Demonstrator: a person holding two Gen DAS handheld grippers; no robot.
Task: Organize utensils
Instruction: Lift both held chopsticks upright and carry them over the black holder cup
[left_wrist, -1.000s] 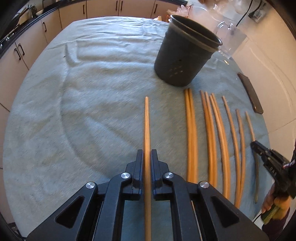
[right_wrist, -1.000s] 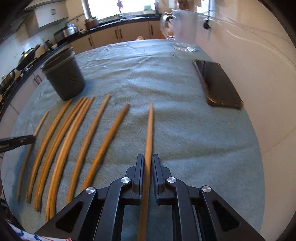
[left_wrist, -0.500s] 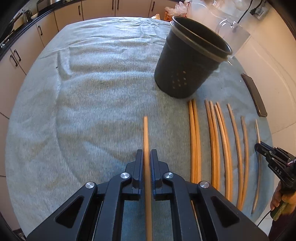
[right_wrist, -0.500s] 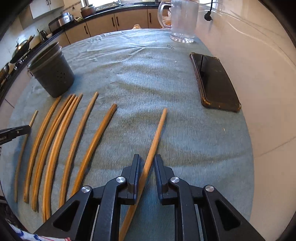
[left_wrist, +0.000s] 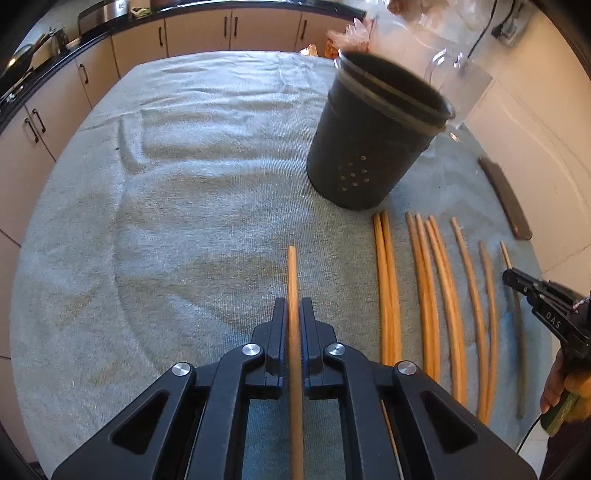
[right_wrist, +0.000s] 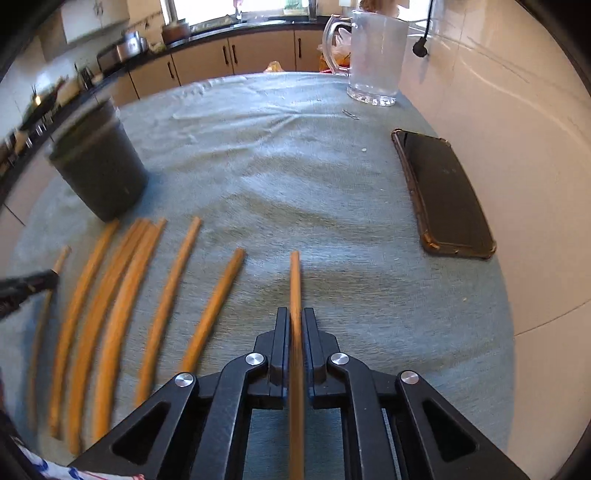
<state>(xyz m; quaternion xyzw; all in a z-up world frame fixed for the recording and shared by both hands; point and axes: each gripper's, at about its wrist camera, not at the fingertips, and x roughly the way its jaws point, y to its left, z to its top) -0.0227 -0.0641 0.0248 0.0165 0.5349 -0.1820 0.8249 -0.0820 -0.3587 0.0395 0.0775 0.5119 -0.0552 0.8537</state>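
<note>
My left gripper (left_wrist: 293, 301) is shut on a wooden chopstick (left_wrist: 291, 273) that points ahead over the grey-blue cloth. A dark perforated holder (left_wrist: 376, 136) stands ahead and to the right. Several more chopsticks (left_wrist: 424, 295) lie in a row right of my fingers. My right gripper (right_wrist: 295, 312) has its jaws closing tight on another chopstick (right_wrist: 294, 280), which runs straight out between the pads. In the right wrist view the row of chopsticks (right_wrist: 110, 295) lies to the left, with the holder (right_wrist: 98, 170) beyond it. The left gripper's tip (right_wrist: 29, 284) shows at the left edge.
A black phone (right_wrist: 443, 192) lies on the cloth (right_wrist: 295, 166) near the right wall. A clear glass pitcher (right_wrist: 373, 55) stands at the far end. Kitchen cabinets (left_wrist: 199, 33) run behind the table. A hand (left_wrist: 554, 387) holds the right gripper's handle at the left view's right edge.
Half a second ago the right jaws stood slightly apart with the chopstick slanted between them; now they are closed and it points straight. The left gripper keeps its grip.
</note>
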